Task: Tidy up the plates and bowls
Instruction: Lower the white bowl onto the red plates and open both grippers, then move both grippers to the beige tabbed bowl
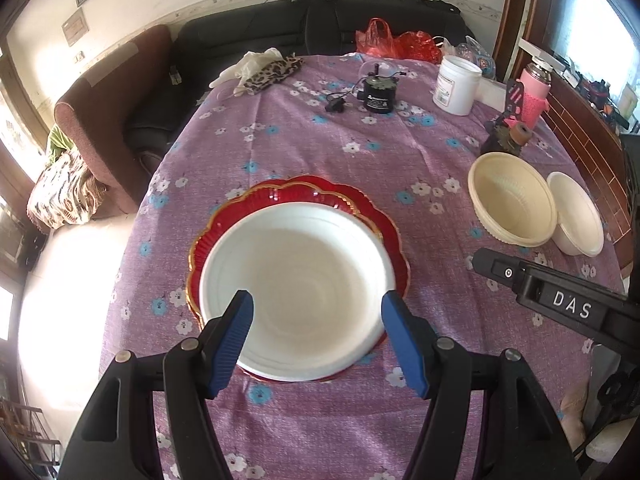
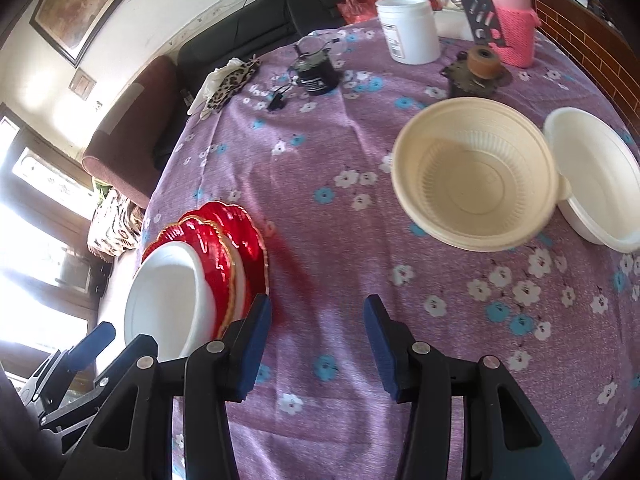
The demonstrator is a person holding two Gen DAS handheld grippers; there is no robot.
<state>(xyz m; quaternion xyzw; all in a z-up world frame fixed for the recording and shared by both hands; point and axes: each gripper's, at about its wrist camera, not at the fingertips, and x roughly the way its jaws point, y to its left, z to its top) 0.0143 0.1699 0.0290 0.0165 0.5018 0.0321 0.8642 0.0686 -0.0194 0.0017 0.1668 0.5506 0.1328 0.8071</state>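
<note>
A white plate (image 1: 298, 286) lies on top of red scalloped plates (image 1: 362, 208) on the purple flowered tablecloth. My left gripper (image 1: 318, 310) is open, its blue fingers just above the near rim of the white plate, holding nothing. A cream ribbed bowl (image 1: 512, 200) and a white bowl (image 1: 576, 218) stand side by side at the right. In the right wrist view the stack of plates (image 2: 188, 276) is at the left, the cream bowl (image 2: 476, 180) and the white bowl (image 2: 596, 176) ahead to the right. My right gripper (image 2: 316, 312) is open and empty over bare cloth.
At the far end of the table stand a white jar (image 1: 456, 84), a black round device with a cable (image 1: 378, 94), a pink bottle (image 1: 534, 94), a dark ornament (image 1: 506, 138) and a leopard-print cloth (image 1: 272, 72). A dark sofa (image 1: 280, 28) is behind.
</note>
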